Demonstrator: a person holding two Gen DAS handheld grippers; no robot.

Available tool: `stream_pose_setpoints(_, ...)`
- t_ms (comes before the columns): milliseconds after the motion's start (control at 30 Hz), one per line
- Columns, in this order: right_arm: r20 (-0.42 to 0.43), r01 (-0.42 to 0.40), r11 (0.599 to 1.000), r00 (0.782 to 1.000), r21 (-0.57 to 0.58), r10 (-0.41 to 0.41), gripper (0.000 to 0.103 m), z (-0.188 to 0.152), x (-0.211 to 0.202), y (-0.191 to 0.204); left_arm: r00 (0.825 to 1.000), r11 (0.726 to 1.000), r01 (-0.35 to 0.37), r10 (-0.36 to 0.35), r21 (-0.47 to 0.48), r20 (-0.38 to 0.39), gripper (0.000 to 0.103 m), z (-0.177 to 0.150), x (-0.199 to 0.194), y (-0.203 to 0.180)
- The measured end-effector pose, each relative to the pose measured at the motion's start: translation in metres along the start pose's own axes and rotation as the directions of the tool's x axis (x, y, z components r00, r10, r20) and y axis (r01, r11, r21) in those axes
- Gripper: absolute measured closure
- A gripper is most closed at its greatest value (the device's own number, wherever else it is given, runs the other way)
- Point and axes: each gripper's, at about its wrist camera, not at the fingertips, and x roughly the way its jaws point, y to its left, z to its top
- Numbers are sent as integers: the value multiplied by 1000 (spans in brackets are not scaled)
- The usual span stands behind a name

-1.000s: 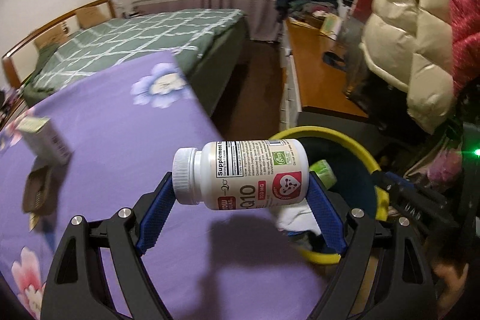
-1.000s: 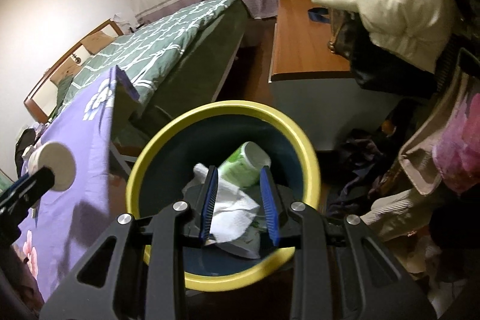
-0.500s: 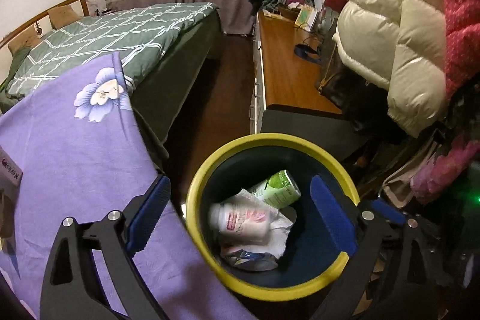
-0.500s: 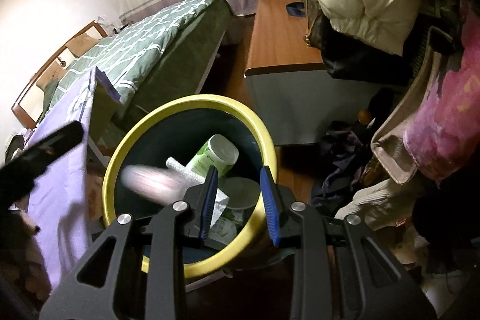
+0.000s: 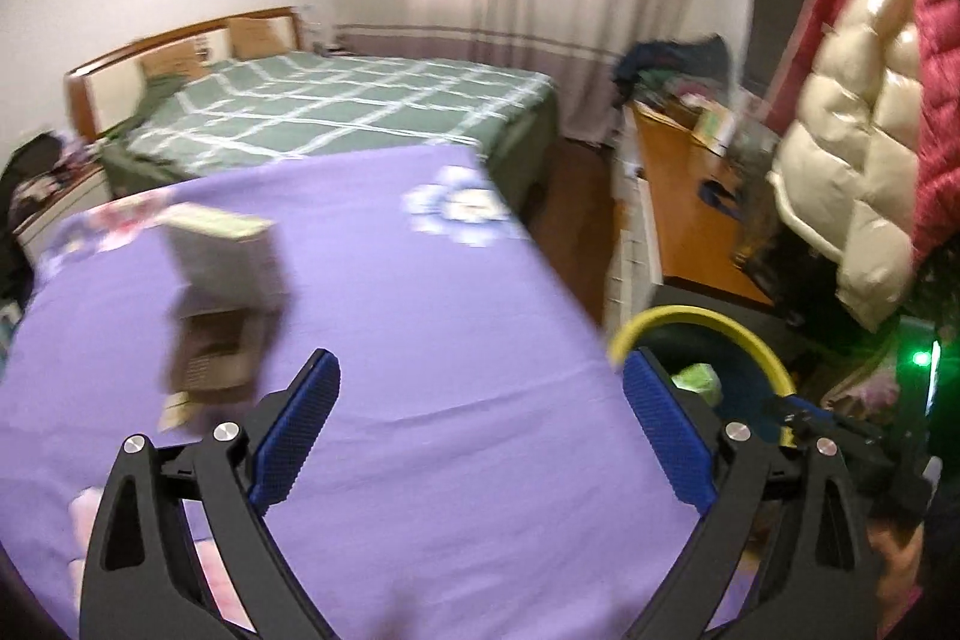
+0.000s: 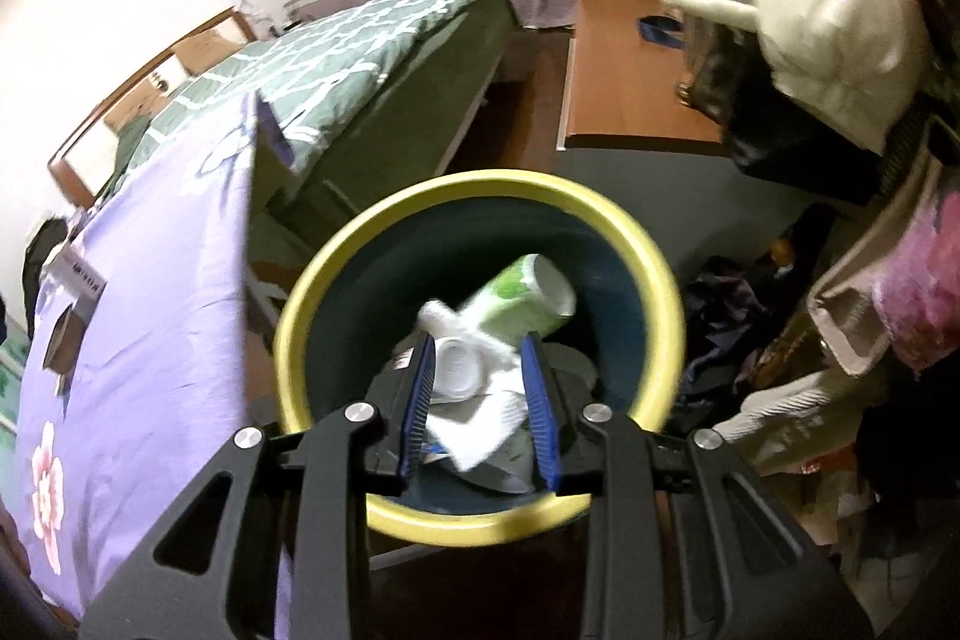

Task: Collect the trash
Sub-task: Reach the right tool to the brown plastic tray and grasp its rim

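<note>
Left wrist view: left claw (image 5: 480, 430) gaping wide, empty over the purple-sheeted worktop (image 5: 420, 340) with its blurry box (image 5: 222, 256), while right view shows the right claw (image 6: 480, 400) narrowly parted above the yellow-rimmed bin (image 6: 654, 268) where the dropped supplement bottle (image 6: 456, 364) now lies.

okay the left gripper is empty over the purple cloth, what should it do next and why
Probably move the left gripper forward-left toward the blurred box on the purple cloth: its jaws are wide open and empty, and that box appears not yet binned.
</note>
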Motion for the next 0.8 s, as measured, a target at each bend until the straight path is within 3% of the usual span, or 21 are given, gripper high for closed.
stream_pose_setpoints(167,-14,-43,996,999,-77,42,74,-1,2,44,993,989,-115,116,-88,11,9,-14,-25,72)
stream_pose_setpoints(433,-44,-160,959,987,-235,154,74,-5,3,146,965,939,-246,260,-240,26,9,-32,-59,176)
stream_pose_setpoints(567,-70,-226,927,974,-298,215,74,-9,4,201,949,916,-291,313,-277,37,9,-38,-71,208)
stream_pose_setpoints(800,-124,-322,866,947,-382,298,74,-14,11,294,944,898,-307,330,-314,22,9,-50,-79,234)
